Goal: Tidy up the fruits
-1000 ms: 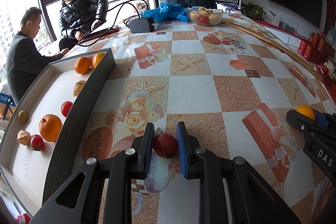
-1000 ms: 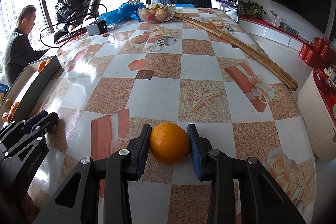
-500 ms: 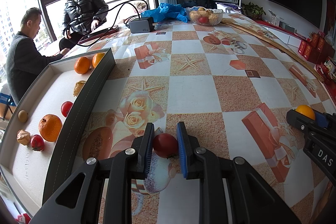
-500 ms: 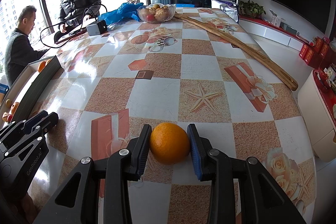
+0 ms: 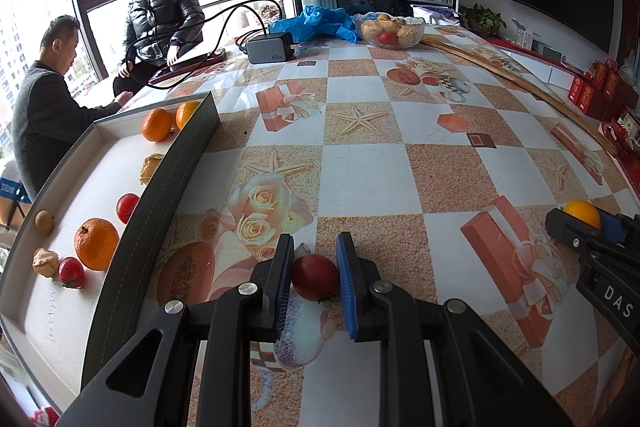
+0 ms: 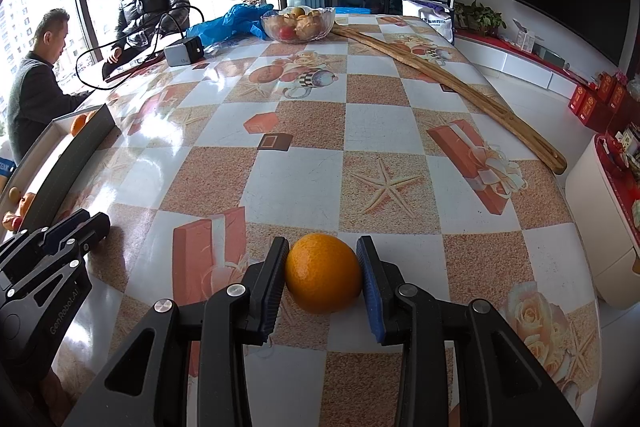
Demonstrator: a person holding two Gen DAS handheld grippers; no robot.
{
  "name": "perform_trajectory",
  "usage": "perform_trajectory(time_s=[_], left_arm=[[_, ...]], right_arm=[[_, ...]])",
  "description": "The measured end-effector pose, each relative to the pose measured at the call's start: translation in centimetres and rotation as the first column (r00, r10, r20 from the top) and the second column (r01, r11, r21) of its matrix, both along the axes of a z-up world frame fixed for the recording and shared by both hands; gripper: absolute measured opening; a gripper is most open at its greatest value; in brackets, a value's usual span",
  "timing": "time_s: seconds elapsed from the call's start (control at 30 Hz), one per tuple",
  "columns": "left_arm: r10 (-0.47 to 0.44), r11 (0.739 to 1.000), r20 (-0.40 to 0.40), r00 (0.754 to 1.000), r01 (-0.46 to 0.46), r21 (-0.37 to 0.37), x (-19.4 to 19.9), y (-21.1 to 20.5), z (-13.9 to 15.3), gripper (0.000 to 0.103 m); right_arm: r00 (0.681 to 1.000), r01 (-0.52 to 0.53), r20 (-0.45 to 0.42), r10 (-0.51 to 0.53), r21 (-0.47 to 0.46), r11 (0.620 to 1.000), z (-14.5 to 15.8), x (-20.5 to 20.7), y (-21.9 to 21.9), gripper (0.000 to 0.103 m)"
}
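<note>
My left gripper (image 5: 314,277) is shut on a small red fruit (image 5: 315,276) low over the tablecloth, just right of a long grey tray (image 5: 160,207). The tray holds several oranges, small red fruits and walnuts, such as a large orange (image 5: 96,243). My right gripper (image 6: 323,277) is shut on an orange (image 6: 323,273) resting at the table surface near the front. It also shows in the left wrist view (image 5: 582,213) at the right edge. The left gripper appears in the right wrist view (image 6: 60,239) at lower left.
A glass bowl of fruit (image 5: 392,31) stands at the far end beside a blue plastic bag (image 5: 320,21) and a grey charger (image 5: 268,47) with cables. A long wooden stick (image 6: 440,75) lies along the right side. Two people sit at the far left.
Neither gripper nor its fruit has moved. Only the seated person in the black jacket has shifted posture.
</note>
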State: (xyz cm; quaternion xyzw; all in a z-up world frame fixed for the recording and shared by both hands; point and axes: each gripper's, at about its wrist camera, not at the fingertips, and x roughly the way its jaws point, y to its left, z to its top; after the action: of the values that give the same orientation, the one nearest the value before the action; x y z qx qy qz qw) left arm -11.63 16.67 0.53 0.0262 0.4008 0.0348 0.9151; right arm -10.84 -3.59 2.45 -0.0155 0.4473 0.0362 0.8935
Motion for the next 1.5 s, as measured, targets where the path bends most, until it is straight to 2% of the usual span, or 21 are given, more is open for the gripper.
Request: perform_trajectory(time_s=[0.43, 0.53, 0.63, 0.77, 0.9, 1.03, 1.1, 1.17, 1.33, 1.4, 1.43, 1.47, 1.5], left_arm=[[0.0, 1.0, 0.0, 1.0, 0.0, -0.001, 0.0, 0.0, 0.0, 0.023], [0.004, 0.999, -0.025, 1.0, -0.005, -0.053, 0.1, 0.5, 0.1, 0.023], [0.001, 0.986, -0.062, 0.998, -0.011, -0.167, -0.2, 2.0, 1.3, 0.023], [0.032, 0.98, -0.028, 0.999, -0.037, -0.195, -1.1, 4.8, 4.6, 0.023], [0.115, 0.97, -0.059, 0.992, -0.125, -0.207, -1.4, 10.0, 6.5, 0.023], [0.232, 0.955, -0.125, 0.965, -0.25, -0.161, -1.8, 15.8, 6.1, 0.023], [0.289, 0.944, -0.16, 0.944, -0.309, -0.117, -2.1, 18.0, 5.1, 0.023], [0.318, 0.933, -0.196, 0.928, -0.343, -0.109, -2.4, 19.7, 4.0, 0.023], [0.346, 0.921, -0.246, 0.905, -0.378, -0.097, -2.9, 21.4, 2.2, 0.025], [0.348, 0.919, -0.255, 0.902, -0.382, -0.095, -2.9, 21.8, 1.9, 0.03], [0.348, 0.919, -0.254, 0.902, -0.382, -0.098, -2.9, 21.9, 1.8, 0.042], [0.355, 0.917, -0.25, 0.901, -0.388, -0.095, -2.9, 22.0, 1.7, 0.062], [0.366, 0.915, -0.24, 0.899, -0.395, -0.084, -3.0, 22.1, 1.8, 0.071]], right_arm=[[1.0, -0.003, -0.001, 0.003, -0.021, 1.0, -0.1, 0.1, 0.2, 0.037], [0.999, -0.022, -0.027, 0.021, -0.022, 1.0, 0.1, 0.4, 0.4, 0.036], [0.994, -0.058, -0.093, 0.064, 0.067, 0.996, 0.8, 1.3, 0.6, 0.036], [0.979, -0.127, -0.135, 0.152, 0.176, 0.976, 3.0, 2.7, 2.8, 0.036], [0.946, -0.234, -0.15, 0.286, 0.289, 0.928, 5.0, 4.3, 7.8, 0.036], [0.891, -0.337, -0.177, 0.419, 0.362, 0.869, 5.6, 5.3, 14.4, 0.036], [0.864, -0.383, -0.184, 0.469, 0.367, 0.848, 5.5, 5.6, 17.9, 0.036], [0.837, -0.426, -0.188, 0.514, 0.365, 0.828, 5.4, 5.8, 21.2, 0.036], [0.779, -0.503, -0.228, 0.585, 0.331, 0.799, 4.1, 6.0, 27.6, 0.036], [0.763, -0.522, -0.25, 0.596, 0.304, 0.797, 3.4, 6.0, 29.0, 0.036], [0.757, -0.533, -0.256, 0.601, 0.291, 0.795, 3.2, 5.9, 29.5, 0.036], [0.752, -0.54, -0.262, 0.605, 0.28, 0.794, 3.0, 5.9, 29.8, 0.036], [0.748, -0.545, -0.266, 0.607, 0.275, 0.792, 2.9, 6.0, 30.0, 0.036]])
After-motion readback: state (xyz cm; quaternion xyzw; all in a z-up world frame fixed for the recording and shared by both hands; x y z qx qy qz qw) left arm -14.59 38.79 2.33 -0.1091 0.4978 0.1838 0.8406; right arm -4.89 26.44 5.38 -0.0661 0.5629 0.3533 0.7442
